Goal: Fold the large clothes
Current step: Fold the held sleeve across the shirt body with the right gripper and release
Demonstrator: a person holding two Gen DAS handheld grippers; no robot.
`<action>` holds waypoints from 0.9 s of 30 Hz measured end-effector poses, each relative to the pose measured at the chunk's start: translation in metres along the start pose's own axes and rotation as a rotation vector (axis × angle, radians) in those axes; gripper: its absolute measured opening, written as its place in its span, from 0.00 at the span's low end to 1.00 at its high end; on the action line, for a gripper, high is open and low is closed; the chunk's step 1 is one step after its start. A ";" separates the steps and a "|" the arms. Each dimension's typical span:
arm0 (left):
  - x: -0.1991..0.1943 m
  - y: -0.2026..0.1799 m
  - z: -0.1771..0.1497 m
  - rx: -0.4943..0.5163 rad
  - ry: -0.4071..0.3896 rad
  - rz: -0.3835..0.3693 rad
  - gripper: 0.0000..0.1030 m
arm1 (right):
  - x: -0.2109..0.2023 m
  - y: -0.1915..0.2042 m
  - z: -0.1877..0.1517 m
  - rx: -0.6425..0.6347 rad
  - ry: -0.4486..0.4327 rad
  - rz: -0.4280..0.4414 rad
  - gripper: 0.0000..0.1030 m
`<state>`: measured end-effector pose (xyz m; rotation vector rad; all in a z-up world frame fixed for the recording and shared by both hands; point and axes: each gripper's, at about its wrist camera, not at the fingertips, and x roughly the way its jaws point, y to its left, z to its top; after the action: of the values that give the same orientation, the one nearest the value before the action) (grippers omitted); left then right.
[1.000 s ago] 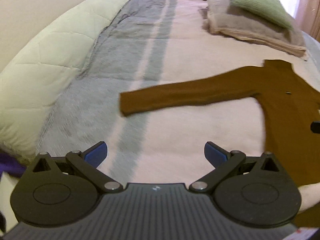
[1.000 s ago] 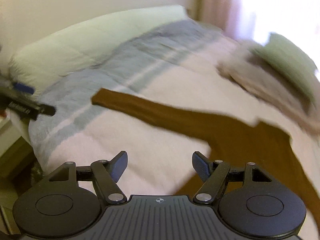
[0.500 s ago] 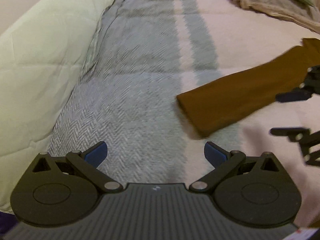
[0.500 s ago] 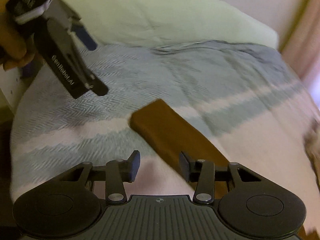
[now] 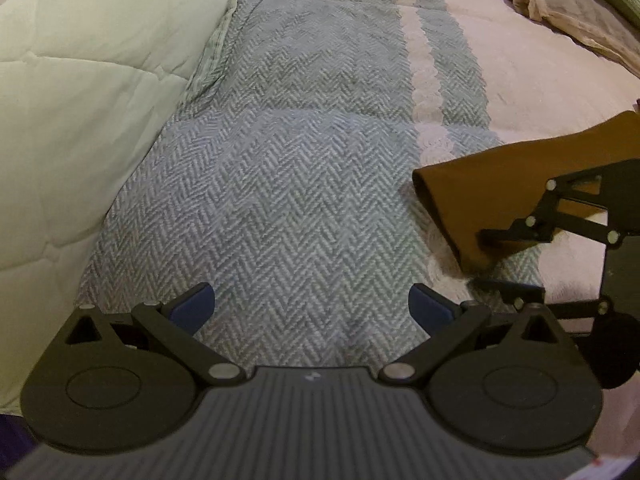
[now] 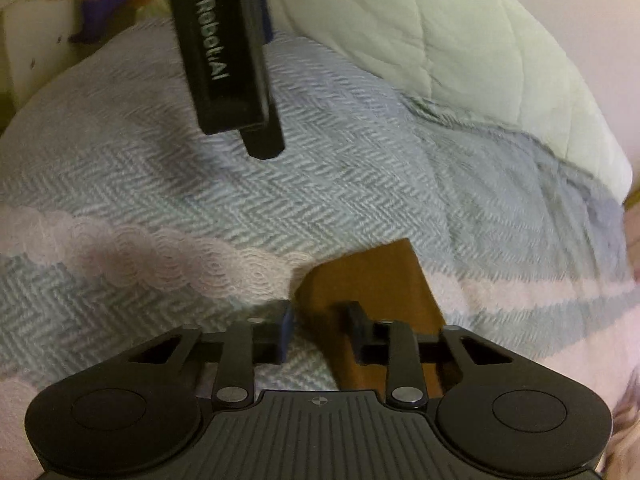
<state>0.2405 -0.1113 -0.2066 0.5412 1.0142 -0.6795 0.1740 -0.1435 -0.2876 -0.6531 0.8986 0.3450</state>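
A brown long sleeve (image 5: 500, 176) of the garment lies on the bed, its cuff on the grey herringbone blanket (image 5: 280, 180); the rest of the garment is out of view. My right gripper (image 6: 320, 320) straddles the near corner of the cuff (image 6: 372, 276), jaws narrowed but still apart, one finger (image 5: 508, 236) above the cloth and one below. To the left of the cuff my left gripper (image 5: 312, 304) hovers over bare blanket, wide open and holding nothing.
A pale green quilted duvet (image 5: 80, 100) is banked along the left side of the bed. Beige pillows (image 5: 580, 12) lie at the far right. The left gripper's black housing (image 6: 228, 64) hangs close above the blanket in the right wrist view.
Both grippers moved in low toward the sleeve's cuff. The right gripper's jaws narrowed and now bracket the cuff corner. The left gripper stays wide open.
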 end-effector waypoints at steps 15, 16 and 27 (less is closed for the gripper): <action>-0.042 -0.090 0.055 0.074 -0.118 -0.049 0.98 | -0.178 -0.224 -0.109 1.037 -0.408 -0.314 0.00; -0.044 -0.107 0.063 0.091 -0.129 -0.067 0.98 | -0.200 -0.238 -0.134 1.090 -0.424 -0.379 0.00; -0.055 -0.377 0.096 0.312 -0.216 -0.262 0.98 | -0.362 -0.206 -0.529 1.706 -0.252 -0.928 0.00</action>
<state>0.0011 -0.4181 -0.1526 0.5955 0.7854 -1.1174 -0.2501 -0.6490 -0.1543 0.6061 0.3084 -1.0983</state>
